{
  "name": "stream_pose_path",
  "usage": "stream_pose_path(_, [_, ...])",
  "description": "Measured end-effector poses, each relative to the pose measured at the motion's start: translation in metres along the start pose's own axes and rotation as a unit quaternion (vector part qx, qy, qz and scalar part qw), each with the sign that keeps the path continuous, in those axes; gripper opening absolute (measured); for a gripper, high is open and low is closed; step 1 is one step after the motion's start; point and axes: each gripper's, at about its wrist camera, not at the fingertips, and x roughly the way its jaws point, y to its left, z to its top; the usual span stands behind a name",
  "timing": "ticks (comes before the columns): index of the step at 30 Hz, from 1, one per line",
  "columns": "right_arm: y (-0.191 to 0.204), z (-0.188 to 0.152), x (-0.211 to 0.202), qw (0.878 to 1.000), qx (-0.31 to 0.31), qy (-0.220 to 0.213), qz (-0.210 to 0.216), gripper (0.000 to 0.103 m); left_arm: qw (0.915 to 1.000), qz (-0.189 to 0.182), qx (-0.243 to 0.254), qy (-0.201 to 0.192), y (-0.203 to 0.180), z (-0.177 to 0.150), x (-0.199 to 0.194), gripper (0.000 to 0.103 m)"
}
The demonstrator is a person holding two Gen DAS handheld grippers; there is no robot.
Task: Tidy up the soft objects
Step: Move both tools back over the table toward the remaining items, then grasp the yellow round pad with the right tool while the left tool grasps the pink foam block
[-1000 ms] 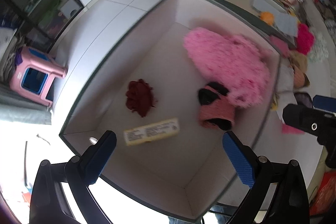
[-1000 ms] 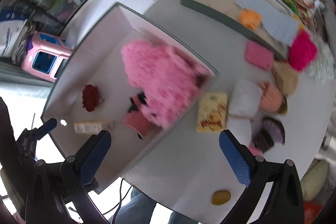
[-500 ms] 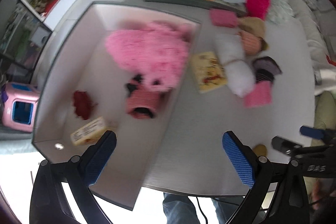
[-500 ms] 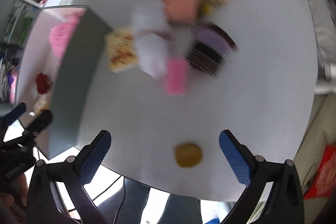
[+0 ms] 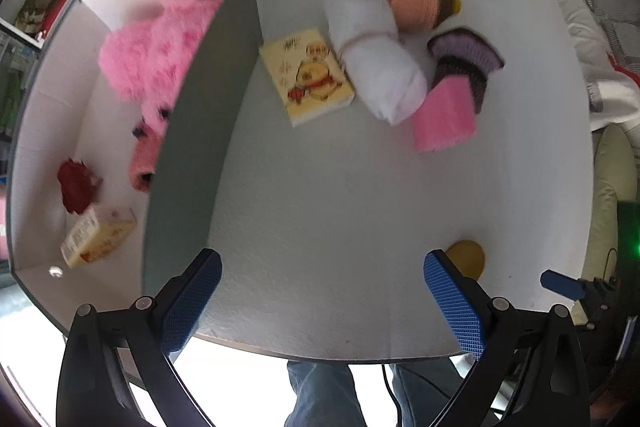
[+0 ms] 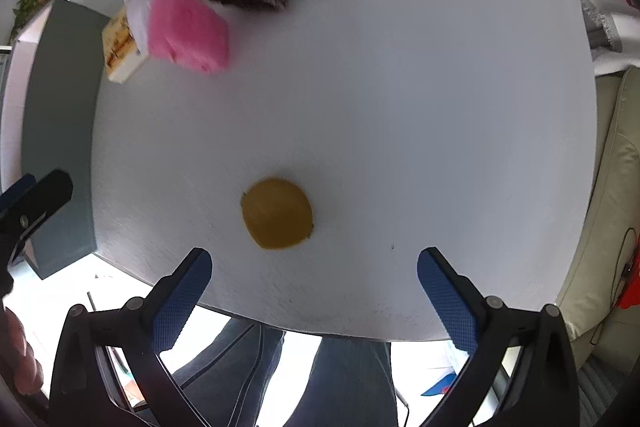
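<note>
Jaws of both grippers wide apart, empty; white roll (image 5: 374, 61) lengthwise away from box (image 5: 200, 131).

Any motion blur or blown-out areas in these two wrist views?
Left wrist: fluffy pink plush in the box smeared, floor below the table edge blown white. Right wrist: pink towel and knit pile blurred, yellow object soft-edged, same white overexposure beneath the table.

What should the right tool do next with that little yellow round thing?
Probably ease the right tool forward and down around the yellow round thing: its jaws are wide open and empty, and the piece lies alone on the table, just ahead.
</note>
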Motion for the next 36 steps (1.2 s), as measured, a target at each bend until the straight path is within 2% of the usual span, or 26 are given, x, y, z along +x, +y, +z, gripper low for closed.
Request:
stream_pose_path(6, [0.023, -0.004, 0.027, 0.999, -0.029, 0.01, -0.018, 0.103, 0.9995, 0.003, -0.024, 0.022, 0.01, -0.004, 0.01, 0.101])
stream_pose_path(11, [0.052, 0.003, 0.043, 0.997, -0.067, -0.01, -0.045, 0.103, 0.9994, 0.01, -0.029, 0.019, 0.011, 0.001, 0.004, 0.101])
stream_pose_path(17, [0.068, 0.013, 0.055, 0.993, -0.099, -0.013, -0.055, 0.1, 0.9998, 0.006, -0.014, 0.01, -0.012, 0.025, 0.002, 0.101])
stream_pose_path(23, [0.068, 0.01, 0.053, 0.993, -0.094, -0.022, -0.068, 0.079, 0.9997, -0.023, -0.001, -0.007, -0.047, 0.052, 0.003, 0.102])
stream_pose_path(25, [0.061, 0.011, 0.047, 0.995, -0.078, -0.03, -0.063, 0.059, 0.9996, -0.027, 0.005, -0.011, -0.058, 0.061, 0.002, 0.102])
stream_pose_path(27, [0.054, 0.009, 0.044, 0.995, -0.073, -0.031, -0.054, 0.051, 0.9996, -0.019, 0.02, -0.009, -0.074, 0.066, 0.008, 0.102])
stream_pose_path(32, [0.027, 0.005, 0.035, 0.998, -0.044, -0.033, -0.039, 0.048, 0.9999, -0.013, 0.005, 0.005, -0.091, 0.079, 0.029, 0.102])
stream_pose_path(36, [-0.002, 0.002, 0.026, 0.999, -0.016, -0.037, -0.036, 0.048, 0.9991, -0.016, -0.027, 0.03, -0.1, 0.09, 0.054, 0.102])
